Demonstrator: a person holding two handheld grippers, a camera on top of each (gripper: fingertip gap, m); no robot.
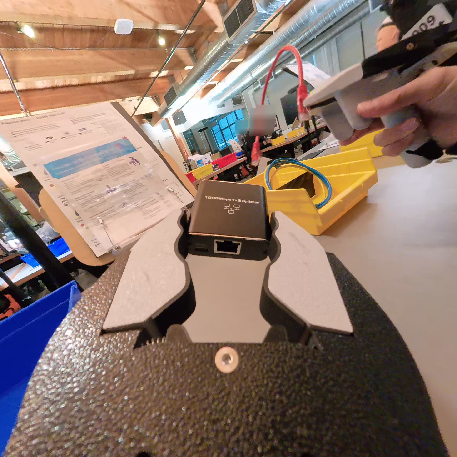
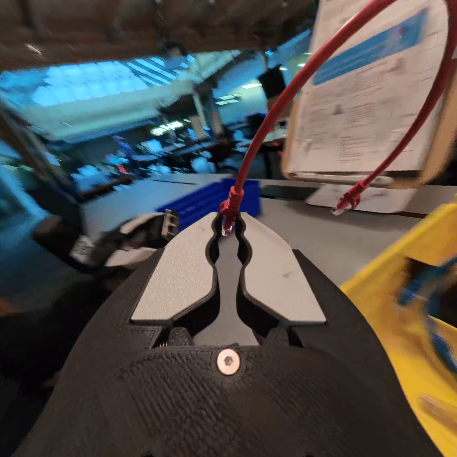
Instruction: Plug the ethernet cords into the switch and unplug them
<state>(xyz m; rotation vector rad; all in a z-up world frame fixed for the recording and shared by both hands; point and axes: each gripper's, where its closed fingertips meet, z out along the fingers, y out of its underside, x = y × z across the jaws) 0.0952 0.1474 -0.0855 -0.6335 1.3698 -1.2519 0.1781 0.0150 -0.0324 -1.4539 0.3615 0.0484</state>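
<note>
In the left wrist view, the left claw (image 1: 228, 237) is clenched on the black switch (image 1: 228, 215), its two grey fingers (image 1: 153, 277) pressing the box's left and right sides, so the switch is held above the grey worktop (image 1: 395, 247) with one open port facing the camera. To the far right, the right claw (image 1: 308, 107) is raised in a person's hand (image 1: 405, 121) and grips one plug of the red ethernet cord (image 1: 279, 66); the cord arches up and over, and its other plug hangs free lower to the left. Beyond the switch a yellow bin (image 1: 321, 197) rests on the worktop with a coiled blue cord (image 1: 296, 180) lying in it. A printed sheet on a tilted board (image 1: 94, 173) stands at the far left, and a blue bin (image 1: 29, 346) shows at the near left edge. In the right wrist view, which is blurred, the right claw (image 2: 228, 226) is closed on a red plug of the ethernet cord (image 2: 272, 111), the plug's clear tip pointing toward the camera between the fingertips. The cord loops up and to the right, and its free plug dangles at the right, above the worktop (image 2: 321, 235). At the left, the left claw (image 2: 163, 225) holds the switch (image 2: 170, 222), whose two side-by-side ports face right. A blue bin (image 2: 197, 200) lies behind, the sheet on its board (image 2: 358, 99) at the far right, and the yellow bin (image 2: 408, 321) at the near right.
</note>
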